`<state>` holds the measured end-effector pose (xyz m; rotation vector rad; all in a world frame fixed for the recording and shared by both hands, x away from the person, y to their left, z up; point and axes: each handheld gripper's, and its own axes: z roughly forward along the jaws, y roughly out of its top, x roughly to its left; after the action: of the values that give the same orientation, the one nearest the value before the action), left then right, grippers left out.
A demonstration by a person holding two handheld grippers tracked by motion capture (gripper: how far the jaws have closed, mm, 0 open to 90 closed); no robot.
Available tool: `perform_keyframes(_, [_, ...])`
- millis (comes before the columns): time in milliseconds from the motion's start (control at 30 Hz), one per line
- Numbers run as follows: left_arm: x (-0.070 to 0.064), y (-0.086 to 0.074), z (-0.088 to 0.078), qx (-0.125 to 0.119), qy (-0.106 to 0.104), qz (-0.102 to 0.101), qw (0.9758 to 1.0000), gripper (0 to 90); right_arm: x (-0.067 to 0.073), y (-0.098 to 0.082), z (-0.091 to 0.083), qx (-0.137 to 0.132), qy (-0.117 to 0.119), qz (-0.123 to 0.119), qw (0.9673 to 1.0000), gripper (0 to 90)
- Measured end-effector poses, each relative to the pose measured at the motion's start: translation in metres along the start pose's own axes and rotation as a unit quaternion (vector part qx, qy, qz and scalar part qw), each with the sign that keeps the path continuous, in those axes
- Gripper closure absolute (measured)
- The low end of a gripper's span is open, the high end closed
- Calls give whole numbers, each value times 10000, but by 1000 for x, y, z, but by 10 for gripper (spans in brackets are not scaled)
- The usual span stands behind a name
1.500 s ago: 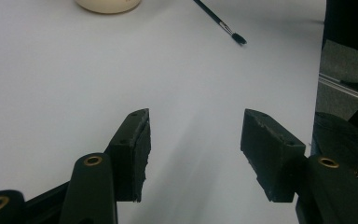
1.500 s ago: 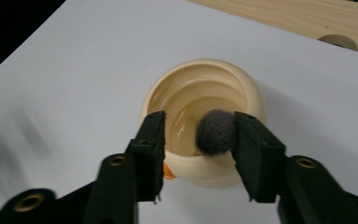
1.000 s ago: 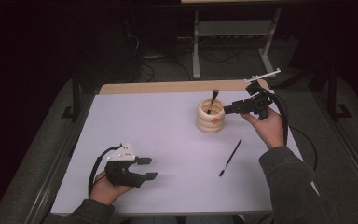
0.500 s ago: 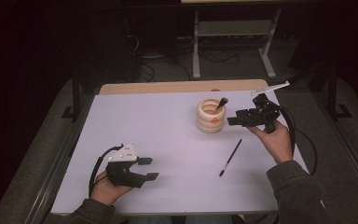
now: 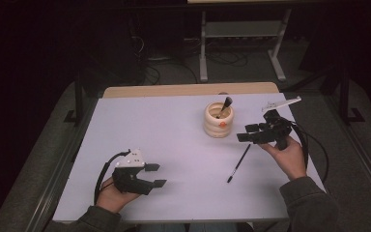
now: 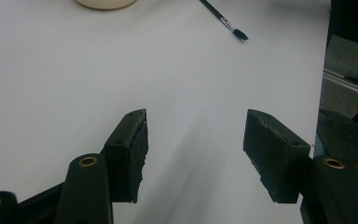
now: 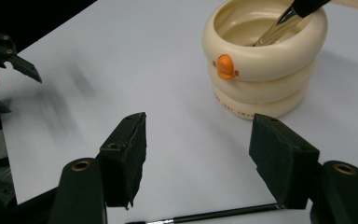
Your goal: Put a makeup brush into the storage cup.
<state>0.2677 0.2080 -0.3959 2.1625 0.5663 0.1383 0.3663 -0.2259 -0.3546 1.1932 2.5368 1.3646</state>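
Observation:
A cream ringed cup (image 5: 218, 123) stands right of the table's middle, with a dark-tipped brush (image 5: 225, 106) leaning inside it. A second thin black brush (image 5: 238, 162) lies flat on the table, nearer than the cup. My right gripper (image 5: 245, 133) hovers just right of the cup, above the lying brush's far end. Its jaws have just been opening and hold nothing. In the right gripper view the cup (image 7: 261, 70) sits ahead and the lying brush (image 7: 214, 215) crosses below my gripper (image 7: 198, 154). My left gripper (image 5: 158, 175) rests open and empty at the near left.
The white table top (image 5: 164, 125) has a wooden strip (image 5: 188, 90) along its far edge. A small white tool (image 5: 281, 103) lies at the far right corner. In the left gripper view the lying brush (image 6: 221, 19) is far ahead of my gripper (image 6: 196, 149).
The right gripper has drawn away from the cup to the right, then toward the near side and down, jaws widening. The brush stays in the cup. The left gripper has not moved.

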Motion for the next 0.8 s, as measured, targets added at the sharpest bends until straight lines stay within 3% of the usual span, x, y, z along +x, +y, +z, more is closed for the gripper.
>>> perform_keyframes(333, [0,1,-2,-3,32,66,10000,399,5,-9,-3,41,63,-128,9999,351])
perform_keyframes(800, [-1,1,2,-34,-27,8,10000,399,7,-16,-1,178,99,-298,9993,350])
